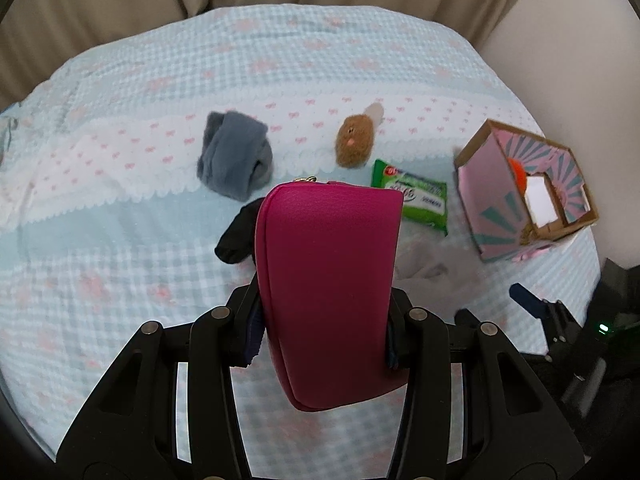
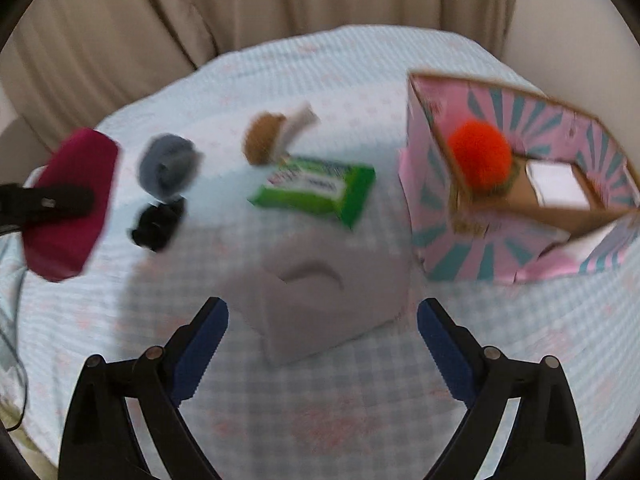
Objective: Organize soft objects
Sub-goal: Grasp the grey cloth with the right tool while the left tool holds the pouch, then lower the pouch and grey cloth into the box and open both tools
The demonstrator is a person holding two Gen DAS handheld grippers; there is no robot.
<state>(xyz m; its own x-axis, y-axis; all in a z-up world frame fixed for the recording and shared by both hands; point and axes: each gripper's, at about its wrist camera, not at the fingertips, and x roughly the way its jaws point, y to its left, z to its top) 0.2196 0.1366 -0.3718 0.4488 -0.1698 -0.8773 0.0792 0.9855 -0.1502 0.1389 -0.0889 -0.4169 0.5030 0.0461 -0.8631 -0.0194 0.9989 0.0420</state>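
Observation:
My left gripper [image 1: 322, 332] is shut on a magenta pouch [image 1: 328, 288] and holds it above the bed; the pouch also shows in the right wrist view [image 2: 72, 200]. My right gripper [image 2: 322, 344] is open and empty, just short of a folded pale grey cloth [image 2: 320, 280]. On the bed lie a grey sock roll [image 1: 236, 156], a black sock bundle [image 1: 236, 240], a brown plush toy [image 1: 354, 140] and a green tissue pack [image 1: 416, 200]. A pink patterned box [image 2: 500, 184] at the right holds an orange pompom [image 2: 480, 156].
The bed has a light blue checked cover [image 1: 120, 240] with pink bows. Beige curtains [image 2: 280, 0] hang behind it. The right gripper shows at the lower right of the left wrist view [image 1: 532, 304]. A cable [image 2: 12, 340] hangs at the bed's left edge.

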